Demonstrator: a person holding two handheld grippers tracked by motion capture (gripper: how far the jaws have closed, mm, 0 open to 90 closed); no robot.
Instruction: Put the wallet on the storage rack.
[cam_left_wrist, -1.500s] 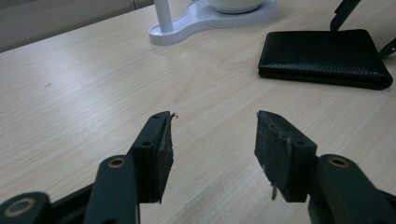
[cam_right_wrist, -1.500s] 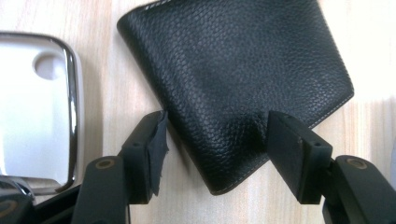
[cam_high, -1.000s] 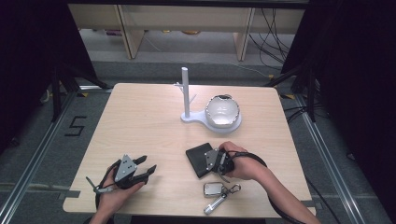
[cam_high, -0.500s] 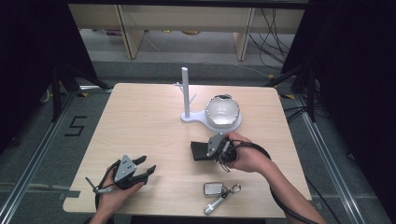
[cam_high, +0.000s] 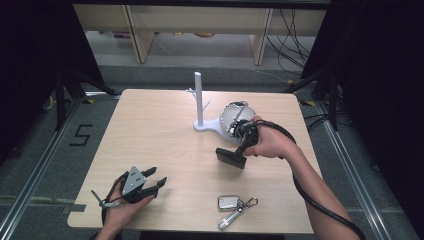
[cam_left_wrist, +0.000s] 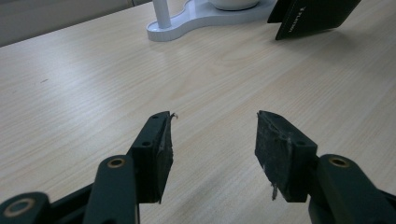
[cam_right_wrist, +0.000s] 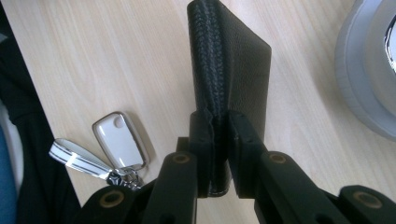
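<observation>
Right claw (cam_high: 239, 150) clamped on black wallet (cam_high: 230, 157), long axis hanging below its tips, w/ white bowl (cam_high: 235, 117) just beyond; left claw (cam_high: 155, 184) apart.

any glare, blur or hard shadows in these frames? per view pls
High view: even light on the table, dark surround, glare on the shiny bowl. Left gripper view: open jaws sharp, wallet casts a soft shadow. Right gripper view: wallet stitching crisp between the pads, key fob clear, bowl rim at the right edge soft and bright.
</observation>
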